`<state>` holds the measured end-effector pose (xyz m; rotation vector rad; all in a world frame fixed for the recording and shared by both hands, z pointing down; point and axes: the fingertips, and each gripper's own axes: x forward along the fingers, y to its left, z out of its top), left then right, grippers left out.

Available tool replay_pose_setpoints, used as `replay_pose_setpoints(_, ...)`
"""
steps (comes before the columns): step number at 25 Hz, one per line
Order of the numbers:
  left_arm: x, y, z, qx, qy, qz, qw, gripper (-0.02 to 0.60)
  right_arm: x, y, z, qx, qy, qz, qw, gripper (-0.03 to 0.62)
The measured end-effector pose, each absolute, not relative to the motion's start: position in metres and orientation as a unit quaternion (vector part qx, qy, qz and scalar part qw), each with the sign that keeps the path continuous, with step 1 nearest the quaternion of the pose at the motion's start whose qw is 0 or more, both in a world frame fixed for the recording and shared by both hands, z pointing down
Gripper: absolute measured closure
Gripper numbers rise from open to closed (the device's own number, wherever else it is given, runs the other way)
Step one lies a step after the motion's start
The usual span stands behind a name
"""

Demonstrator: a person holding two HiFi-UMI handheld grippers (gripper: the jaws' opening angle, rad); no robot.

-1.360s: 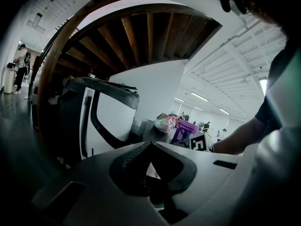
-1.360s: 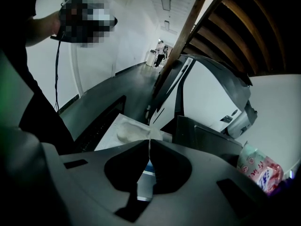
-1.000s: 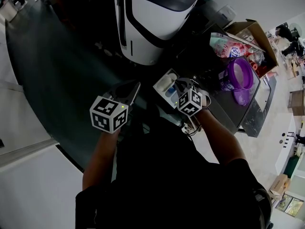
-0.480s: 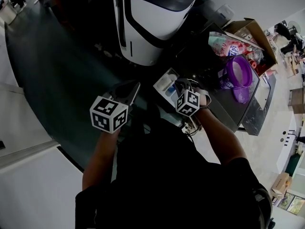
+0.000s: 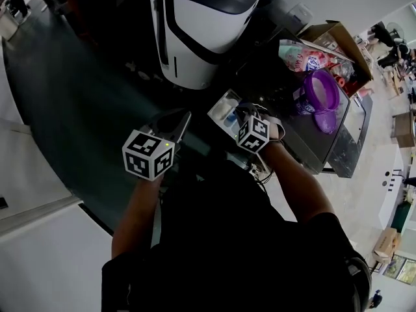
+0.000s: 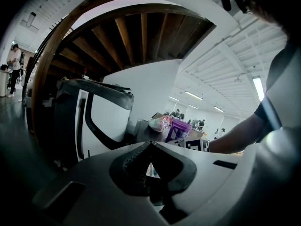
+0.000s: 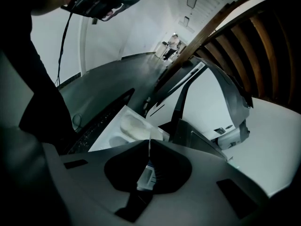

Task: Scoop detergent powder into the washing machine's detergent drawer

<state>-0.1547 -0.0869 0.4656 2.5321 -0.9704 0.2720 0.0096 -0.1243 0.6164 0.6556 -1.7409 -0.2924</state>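
Note:
The white washing machine stands ahead, its detergent drawer pulled out. In the right gripper view the drawer shows pale powder in one compartment. My right gripper hovers at the drawer's near right end. Its jaws are shut on a thin white piece that looks like the scoop's handle; the scoop's bowl is hidden. My left gripper is held left of the drawer, apart from it, shut with nothing in it.
A purple detergent tub with its lid off stands on a dark table right of the drawer. Behind it sits a cardboard box holding colourful packets. Dark floor spreads to the left. People stand far off in the room.
My right gripper has edged slightly up and left, closer over the drawer. The left gripper has stayed where it was.

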Motion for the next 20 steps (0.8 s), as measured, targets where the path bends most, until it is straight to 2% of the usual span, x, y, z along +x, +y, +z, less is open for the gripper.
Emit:
replay_pose_setpoints(3,-0.151,-0.086,0.464,0.910,-0.348,0.100,0.203,0.574,0.009,-0.125,0.610,0.282,-0.753,-0.123,0.581,0.572)
replay_pose_setpoints(6,-0.140,-0.085,0.459,0.912,-0.344,0.104,0.196,0.574,0.011,-0.126,0.592,0.306,-0.780,-0.089,0.539,0.572)
replay_pose_setpoints(12,-0.106,-0.097,0.452,0.913,-0.340,0.126,0.186,0.574,0.031,-0.124,0.528,0.365,-0.854,0.045,0.368,0.572)
replay_pose_setpoints(20,-0.036,-0.120,0.428,0.922,-0.318,0.136,0.172,0.574,0.090,-0.117,0.454,0.394,-0.885,0.153,0.196,0.572)
